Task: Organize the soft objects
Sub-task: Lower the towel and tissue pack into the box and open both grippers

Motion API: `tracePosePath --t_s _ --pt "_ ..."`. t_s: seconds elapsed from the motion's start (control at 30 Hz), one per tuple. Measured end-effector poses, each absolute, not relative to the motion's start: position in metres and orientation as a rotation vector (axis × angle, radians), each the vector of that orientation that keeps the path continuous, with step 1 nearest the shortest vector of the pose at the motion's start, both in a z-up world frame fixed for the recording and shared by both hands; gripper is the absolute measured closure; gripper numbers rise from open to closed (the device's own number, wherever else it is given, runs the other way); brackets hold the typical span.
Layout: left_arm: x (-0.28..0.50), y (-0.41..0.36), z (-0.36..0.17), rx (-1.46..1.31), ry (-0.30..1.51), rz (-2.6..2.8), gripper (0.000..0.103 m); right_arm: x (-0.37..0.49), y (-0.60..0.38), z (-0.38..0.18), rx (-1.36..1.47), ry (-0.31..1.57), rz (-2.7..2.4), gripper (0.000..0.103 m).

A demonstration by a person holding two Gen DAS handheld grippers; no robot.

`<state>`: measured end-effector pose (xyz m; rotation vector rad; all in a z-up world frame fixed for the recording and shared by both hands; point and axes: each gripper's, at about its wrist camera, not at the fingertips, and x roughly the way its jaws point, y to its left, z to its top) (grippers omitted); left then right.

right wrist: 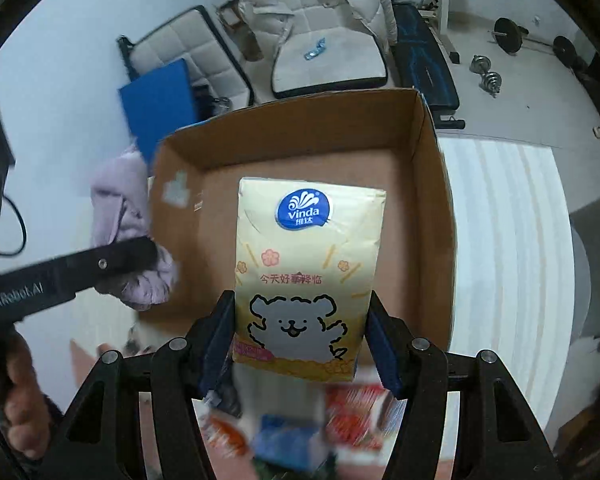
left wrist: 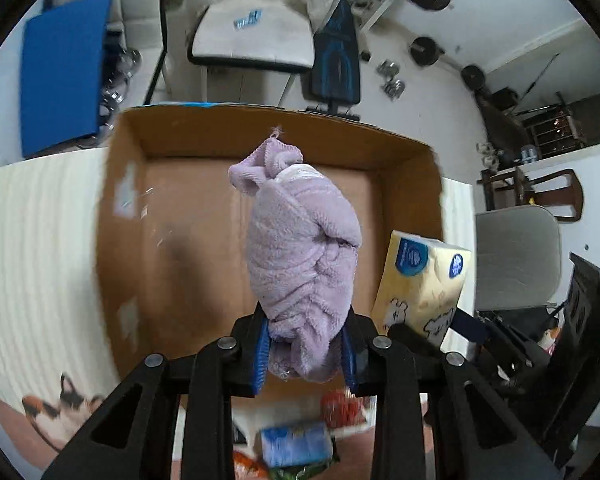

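The left wrist view shows the left gripper [left wrist: 305,354] with its blue-padded fingers [left wrist: 260,354] closed on the lower end of a bunched lilac towel [left wrist: 300,248], which stands up over the open cardboard box [left wrist: 132,216]. At the box's right edge the same view catches a yellow tissue pack [left wrist: 420,280] held in the other gripper, seen only from the side. Below the box, blurred packets lie on the worktop [left wrist: 40,240], among them a blue one [left wrist: 296,444].

The right wrist view gives what the left cannot: the front of the tissue pack [right wrist: 306,272], with a blue Vinda badge on top and a cartoon bear below. The right gripper [right wrist: 300,344] grips it, one finger pressed on each side of its lower half, and the pack is held upright over the inside of the box [right wrist: 432,184]. At the box's left wall the towel [right wrist: 128,220] appears, with the black body of the left gripper [right wrist: 112,262] crossing in front of it and the person's hand [right wrist: 20,400] on its handle at the lower left.

Both grippers point toward the box from its near side, the left one at the box's left, the right one nearer its right wall.
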<state>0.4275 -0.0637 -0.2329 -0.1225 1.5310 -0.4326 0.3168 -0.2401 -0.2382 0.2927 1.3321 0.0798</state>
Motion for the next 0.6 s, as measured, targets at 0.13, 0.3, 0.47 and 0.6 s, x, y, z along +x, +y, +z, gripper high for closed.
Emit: tracePosePath --t_s 0.13,0.3,0.47,0.6 --pt "0.470 -0.089 -0.274 -0.102 1.619 -0.448 0.077 0.359 -0.250 -0.274 0.225 1.371 0.054 0.039" --pt "0.497 -0.108 -0.320 -0.121 1.725 -0.445 0.077 0.398 -0.258 -0.316 0.185 1.445 0.042 0.039" --pt "0.507 -0.122 -0.345 -0.112 1.794 -0.459 0.077 0.414 -0.256 -0.337 0.142 1.487 0.029 0.039" --pt "0.512 -0.128 -0.353 -0.106 1.814 -0.446 0.075 0.421 -0.254 -0.346 0.131 1.515 0.012 0.038"
